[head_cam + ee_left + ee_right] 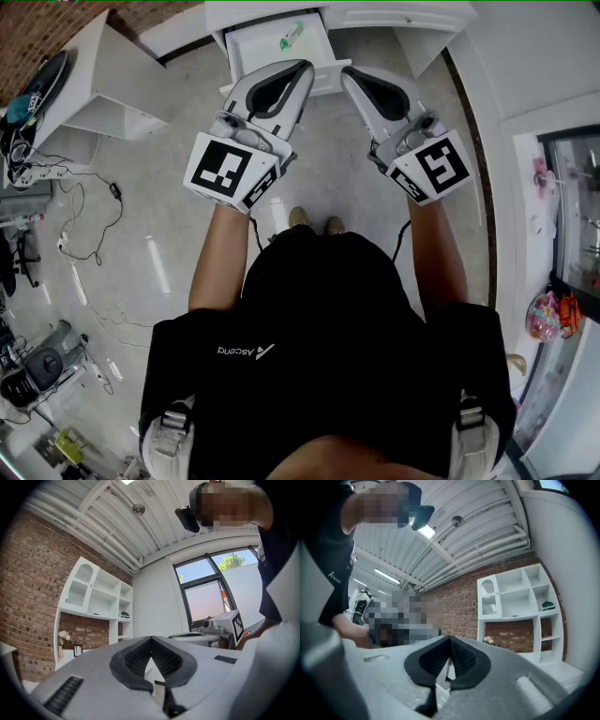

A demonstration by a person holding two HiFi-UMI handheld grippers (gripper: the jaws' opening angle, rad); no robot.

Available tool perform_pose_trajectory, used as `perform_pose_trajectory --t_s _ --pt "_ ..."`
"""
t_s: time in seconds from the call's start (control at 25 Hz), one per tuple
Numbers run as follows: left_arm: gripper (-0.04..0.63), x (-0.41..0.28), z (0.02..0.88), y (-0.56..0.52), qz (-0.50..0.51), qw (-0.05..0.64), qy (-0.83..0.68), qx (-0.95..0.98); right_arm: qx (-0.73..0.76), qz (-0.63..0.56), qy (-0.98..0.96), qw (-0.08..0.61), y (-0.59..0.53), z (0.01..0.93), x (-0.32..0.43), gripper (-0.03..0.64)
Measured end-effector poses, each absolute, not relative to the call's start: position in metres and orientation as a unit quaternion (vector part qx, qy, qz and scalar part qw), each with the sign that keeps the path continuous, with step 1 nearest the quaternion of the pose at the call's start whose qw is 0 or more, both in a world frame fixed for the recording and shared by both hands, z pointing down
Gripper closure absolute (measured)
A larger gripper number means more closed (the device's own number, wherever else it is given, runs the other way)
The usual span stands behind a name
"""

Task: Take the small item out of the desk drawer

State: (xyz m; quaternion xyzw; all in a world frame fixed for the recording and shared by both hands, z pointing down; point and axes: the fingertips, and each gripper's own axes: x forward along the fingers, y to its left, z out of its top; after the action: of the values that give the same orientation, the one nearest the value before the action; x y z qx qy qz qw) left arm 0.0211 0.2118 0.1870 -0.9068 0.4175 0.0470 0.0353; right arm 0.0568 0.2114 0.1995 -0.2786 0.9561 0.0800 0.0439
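Left gripper (300,69) and right gripper (351,75): held side by side in front of the person, both jaw pairs closed tip to tip, nothing between them. Just beyond the tips, the white desk (403,15) has its drawer (251,49) pulled open. The small green item (292,36) lies inside, toward the back right.

Your head camera looks steeply down over your shoulders, taking in the left gripper (302,67), the right gripper (349,75) and the open drawer (253,47) at the frame's top. Each gripper view sits close behind its own jaws and tilts up toward the ceiling (93,517); both share the brick wall (28,597) and the white shelf unit (96,592).
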Motion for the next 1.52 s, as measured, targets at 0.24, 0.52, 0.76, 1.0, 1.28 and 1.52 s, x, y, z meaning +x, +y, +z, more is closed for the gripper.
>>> perform_pose_trajectory --t_s 0.24,0.52,0.76,1.0,1.28,1.52 --pt "0.597 0.011 0.191 0.210 0.047 0.033 0.418 -0.907 -0.275 0.075 0.957 0.046 0.211 0.201 0.047 0.615" --pt "0.597 -0.009 0.202 0.203 0.050 0.025 0.421 -0.906 -0.282 0.072 0.956 0.037 0.205 0.207 0.036 0.615" --pt "0.597 -0.047 0.218 0.187 0.049 0.028 0.419 -0.906 -0.299 0.066 0.952 0.022 0.191 0.218 0.011 0.615" --pt "0.597 -0.085 0.229 0.171 0.053 0.021 0.419 -0.906 -0.316 0.067 0.946 0.010 0.181 0.227 -0.013 0.615" --pt "0.597 -0.107 0.240 0.148 0.046 0.016 0.420 -0.906 -0.328 0.065 0.943 0.006 0.161 0.231 -0.026 0.615" --pt "0.597 -0.110 0.254 0.116 0.034 0.011 0.426 -0.904 -0.325 0.061 0.944 0.009 0.128 0.237 -0.029 0.615"
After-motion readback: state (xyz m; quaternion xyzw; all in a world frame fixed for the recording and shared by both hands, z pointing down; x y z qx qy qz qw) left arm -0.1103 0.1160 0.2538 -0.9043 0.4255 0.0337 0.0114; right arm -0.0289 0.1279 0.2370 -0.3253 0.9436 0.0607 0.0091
